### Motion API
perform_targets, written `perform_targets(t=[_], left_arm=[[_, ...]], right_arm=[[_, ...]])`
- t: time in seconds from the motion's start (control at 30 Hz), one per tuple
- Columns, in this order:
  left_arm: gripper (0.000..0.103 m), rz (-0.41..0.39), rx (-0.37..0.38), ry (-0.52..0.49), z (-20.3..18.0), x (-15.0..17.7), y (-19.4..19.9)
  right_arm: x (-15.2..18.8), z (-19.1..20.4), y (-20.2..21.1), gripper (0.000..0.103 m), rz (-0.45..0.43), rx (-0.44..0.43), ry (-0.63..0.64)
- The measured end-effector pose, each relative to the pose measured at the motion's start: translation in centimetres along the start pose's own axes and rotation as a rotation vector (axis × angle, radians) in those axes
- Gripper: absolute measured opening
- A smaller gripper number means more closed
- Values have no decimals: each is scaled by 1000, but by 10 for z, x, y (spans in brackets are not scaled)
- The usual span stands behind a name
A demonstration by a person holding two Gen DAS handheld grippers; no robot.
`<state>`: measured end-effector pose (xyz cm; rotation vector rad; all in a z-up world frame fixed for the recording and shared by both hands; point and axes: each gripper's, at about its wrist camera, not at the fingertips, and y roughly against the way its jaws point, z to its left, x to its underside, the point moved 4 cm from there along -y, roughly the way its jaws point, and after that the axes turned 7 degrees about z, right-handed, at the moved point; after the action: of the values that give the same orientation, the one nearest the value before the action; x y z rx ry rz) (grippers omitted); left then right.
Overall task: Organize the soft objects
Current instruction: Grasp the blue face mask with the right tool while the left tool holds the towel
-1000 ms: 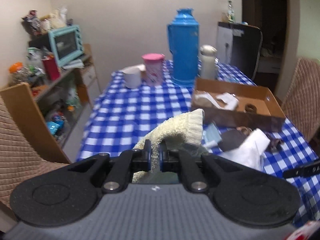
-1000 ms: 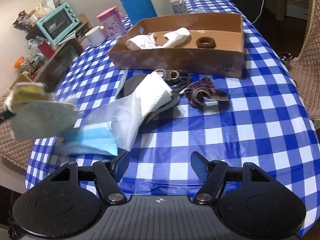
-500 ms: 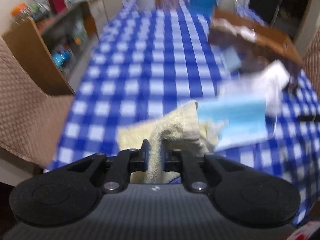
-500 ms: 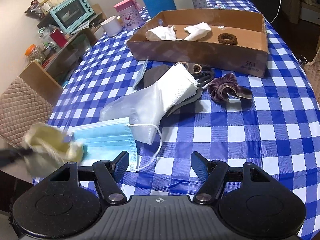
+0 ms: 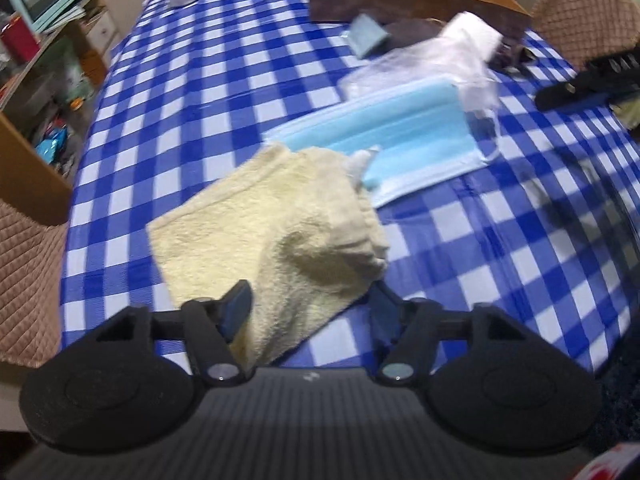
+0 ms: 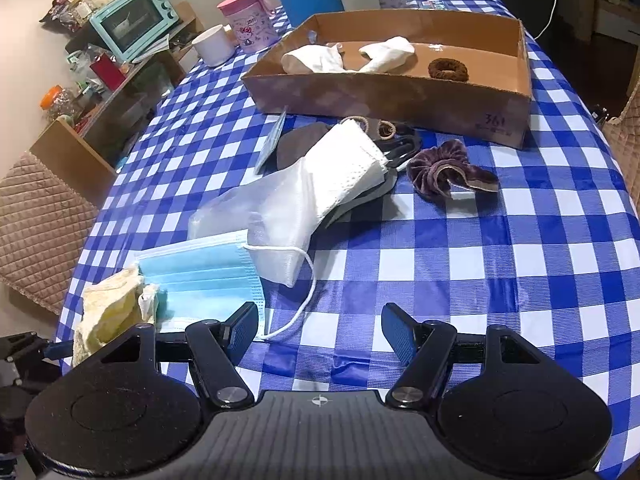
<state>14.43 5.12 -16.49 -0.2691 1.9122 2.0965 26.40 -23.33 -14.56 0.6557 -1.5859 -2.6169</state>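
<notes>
Checked table (image 5: 208,80): left gripper (image 5: 312,308) opening, letting towel (image 5: 272,232) go near mask (image 5: 384,136). Right gripper (image 6: 320,328) agape, empty; next, box (image 6: 400,96) sorting.

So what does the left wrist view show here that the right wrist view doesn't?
Left wrist only: the left gripper, its jaws opening with the yellow towel lying between them, spread on the tablecloth.

Right wrist only: the box interior with white cloths and a brown hair tie, the purple scrunchie, and the open, empty right gripper.

Both: towel, blue mask, white mask, oven.
</notes>
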Motion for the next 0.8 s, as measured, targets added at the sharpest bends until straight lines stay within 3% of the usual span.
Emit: perform_targets(t=[0.13,0.23,0.33,0.4,0.47,0.8], left_arm=[[69,8,-68,-48,-9,-2,-22],[71,-18,-81,-14,-6,-4,-31],[51,-49,-55,25,0,-3,-31],[30,-70,-59,29,4,-1,-27],[20,-87,-15,78,13,0,-20],[16,-219,-4,240,46,-2,45]], right_arm=[[1,3,-5,69,15,-4,8],[2,6,-5,69,18,-14,22],[5,11,-4,69,10,-31,46],[6,17,-2,69,1,-52,70],[7,25,-3,69,-6,-70,100],[-10,74,-16,69,-80,-76,364]])
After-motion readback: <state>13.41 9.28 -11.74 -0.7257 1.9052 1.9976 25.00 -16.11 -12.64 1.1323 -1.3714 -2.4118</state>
